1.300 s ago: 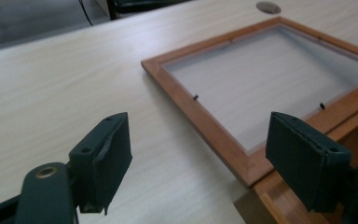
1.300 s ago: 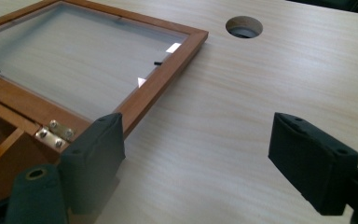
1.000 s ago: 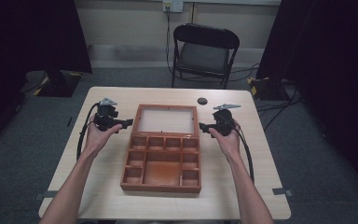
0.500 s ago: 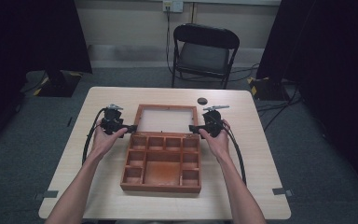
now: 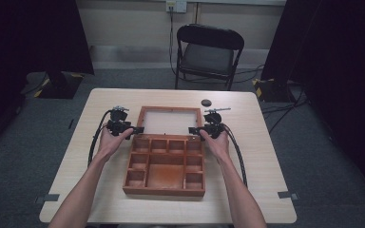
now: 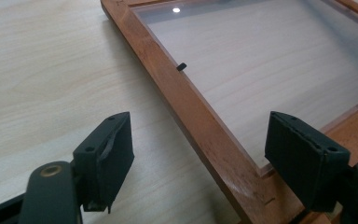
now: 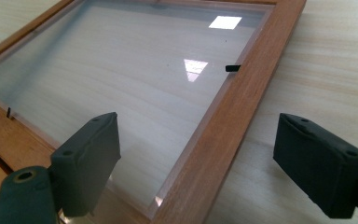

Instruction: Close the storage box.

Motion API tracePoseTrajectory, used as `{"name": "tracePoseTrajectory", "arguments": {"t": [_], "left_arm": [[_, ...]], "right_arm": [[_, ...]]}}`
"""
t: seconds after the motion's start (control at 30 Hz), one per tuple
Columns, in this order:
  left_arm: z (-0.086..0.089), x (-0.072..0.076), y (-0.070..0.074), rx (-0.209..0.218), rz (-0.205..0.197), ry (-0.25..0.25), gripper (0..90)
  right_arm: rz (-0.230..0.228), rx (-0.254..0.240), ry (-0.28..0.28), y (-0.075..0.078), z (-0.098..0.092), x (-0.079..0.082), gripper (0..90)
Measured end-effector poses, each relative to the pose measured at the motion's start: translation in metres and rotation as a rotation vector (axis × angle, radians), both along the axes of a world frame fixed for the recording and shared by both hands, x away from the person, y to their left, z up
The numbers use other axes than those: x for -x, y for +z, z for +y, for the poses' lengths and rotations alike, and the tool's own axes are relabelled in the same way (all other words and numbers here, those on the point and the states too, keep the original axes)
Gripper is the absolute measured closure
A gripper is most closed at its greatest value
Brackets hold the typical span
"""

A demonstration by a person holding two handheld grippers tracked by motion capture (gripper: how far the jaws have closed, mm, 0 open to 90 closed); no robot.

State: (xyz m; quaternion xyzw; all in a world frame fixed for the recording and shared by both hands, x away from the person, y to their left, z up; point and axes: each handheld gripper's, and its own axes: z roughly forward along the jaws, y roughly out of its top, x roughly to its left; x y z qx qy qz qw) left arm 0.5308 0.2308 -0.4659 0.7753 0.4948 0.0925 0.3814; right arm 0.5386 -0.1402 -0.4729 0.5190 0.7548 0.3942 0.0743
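- Now my left hand-held gripper [image 6: 205, 158] and right hand-held gripper [image 7: 200, 163] gape open, each straddling a side rail of the box's glazed lid [image 5: 171, 121].
- Next, I judge, both must close on those rails.

Wooden box [image 5: 164, 166] lies open at table centre, reddish-brown, its base divided into small compartments around a larger middle one. Lid [image 5: 170, 120] is folded back flat on the far side: a wooden frame [image 6: 191, 116] holding a clear pane [image 7: 121, 79], small black clips on the inner edges.

no text, label or number is legible.
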Motion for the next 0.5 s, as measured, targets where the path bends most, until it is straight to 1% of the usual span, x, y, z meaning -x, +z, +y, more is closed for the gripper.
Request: {"name": "tracePoseTrajectory", "arguments": {"t": [0.03,0.07,0.1,0.13,0.17,0.2,0.23,0.27,0.3,0.33,0.4,0.47,0.5], "left_arm": [[0.0,-0.002,-0.001,0.011,0.006,0.005,21.7],[0.0,-0.003,-0.001,0.008,0.003,0.003,21.8],[0.0,-0.004,-0.002,0.021,0.014,0.005,21.8],[-0.001,-0.005,-0.002,0.017,0.014,0.002,22.1],[-0.001,-0.005,-0.002,0.017,0.014,0.002,23.1],[-0.004,-0.006,-0.001,0.021,0.016,-0.008,23.8],[-0.004,-0.006,-0.001,0.021,0.016,-0.008,23.9],[-0.007,-0.006,-0.001,0.022,0.023,-0.01,23.9],[-0.009,-0.006,0.0,0.013,0.024,-0.023,24.4],[-0.012,-0.007,0.0,0.014,0.025,-0.027,24.4],[-0.012,-0.008,0.0,0.016,0.032,-0.02,23.4],[-0.008,-0.01,-0.003,0.054,0.06,-0.016,23.2],[-0.008,-0.01,-0.003,0.054,0.06,-0.016,22.9]], "right_arm": [[0.004,-0.009,-0.002,-0.001,0.0,-0.001,13.9],[0.014,-0.024,-0.003,-0.002,0.001,-0.002,14.0],[0.019,-0.035,-0.006,-0.003,0.001,-0.003,13.9],[0.025,-0.049,-0.002,-0.005,0.0,-0.004,14.0],[0.025,-0.049,-0.002,-0.005,0.0,-0.004,14.0],[0.043,-0.077,-0.002,-0.007,0.0,-0.005,13.9],[0.043,-0.077,-0.002,-0.007,0.0,-0.005,13.9],[0.049,-0.088,-0.002,-0.008,0.0,-0.006,13.8],[0.051,-0.095,-0.004,-0.009,0.0,-0.006,13.9],[0.055,-0.108,0.001,-0.01,0.002,-0.007,14.1],[0.057,-0.119,0.003,-0.011,0.005,-0.007,13.4],[0.061,-0.126,-0.005,-0.012,0.007,-0.008,13.1],[0.061,-0.126,-0.005,-0.012,0.007,-0.008,13.1]]}}
